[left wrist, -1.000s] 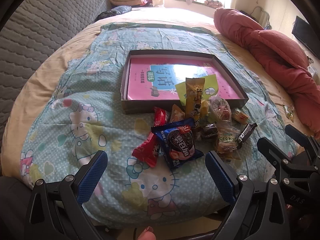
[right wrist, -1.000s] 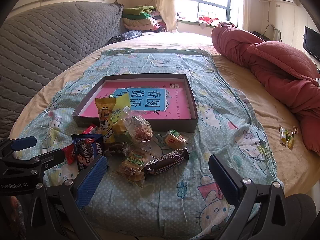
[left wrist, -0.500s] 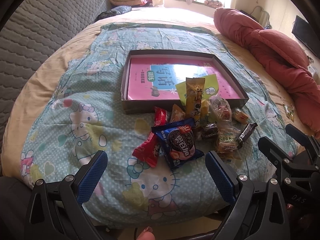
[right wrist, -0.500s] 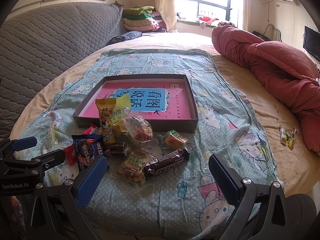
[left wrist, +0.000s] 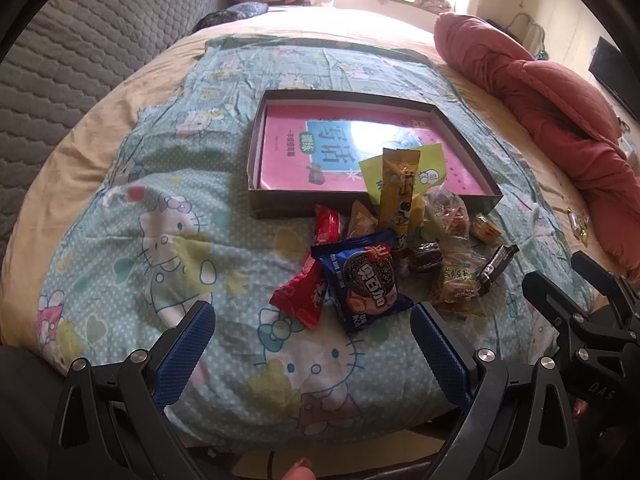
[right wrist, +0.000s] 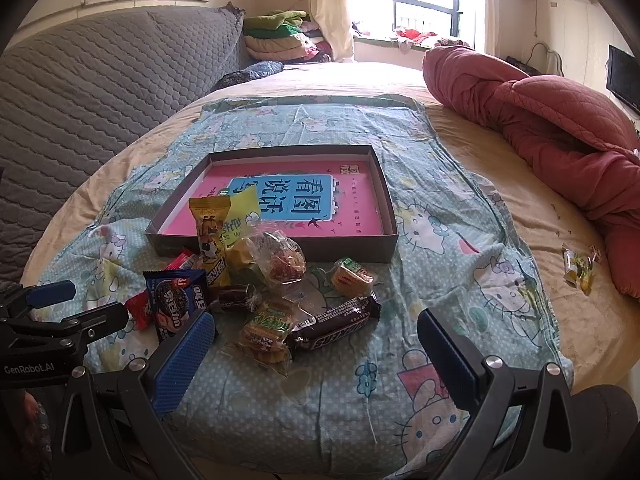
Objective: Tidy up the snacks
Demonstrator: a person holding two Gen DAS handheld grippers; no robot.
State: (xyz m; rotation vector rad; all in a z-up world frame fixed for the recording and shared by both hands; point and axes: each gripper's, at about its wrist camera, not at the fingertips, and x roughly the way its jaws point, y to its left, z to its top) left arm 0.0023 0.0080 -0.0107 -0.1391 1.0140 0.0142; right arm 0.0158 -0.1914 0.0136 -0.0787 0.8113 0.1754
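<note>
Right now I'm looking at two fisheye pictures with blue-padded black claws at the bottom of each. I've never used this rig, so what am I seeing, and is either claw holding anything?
Those claws are two hand-held grippers, one in each of a person's hands, and each carries its own camera looking forward along its fingers. One picture comes from the left gripper, the other from the right gripper. Both are open and hold nothing. Each also shows at the edge of the other's picture.

In front of them is a bed with a cartoon-cat blanket. On the blanket lies a shallow box with a pink book inside. A pile of snacks sits just in front of the box: a blue Oreo pack, a red wrapper, a Snickers bar, and a tall yellow packet leaning on the box wall. One small candy lies apart, near the red quilt.
</note>
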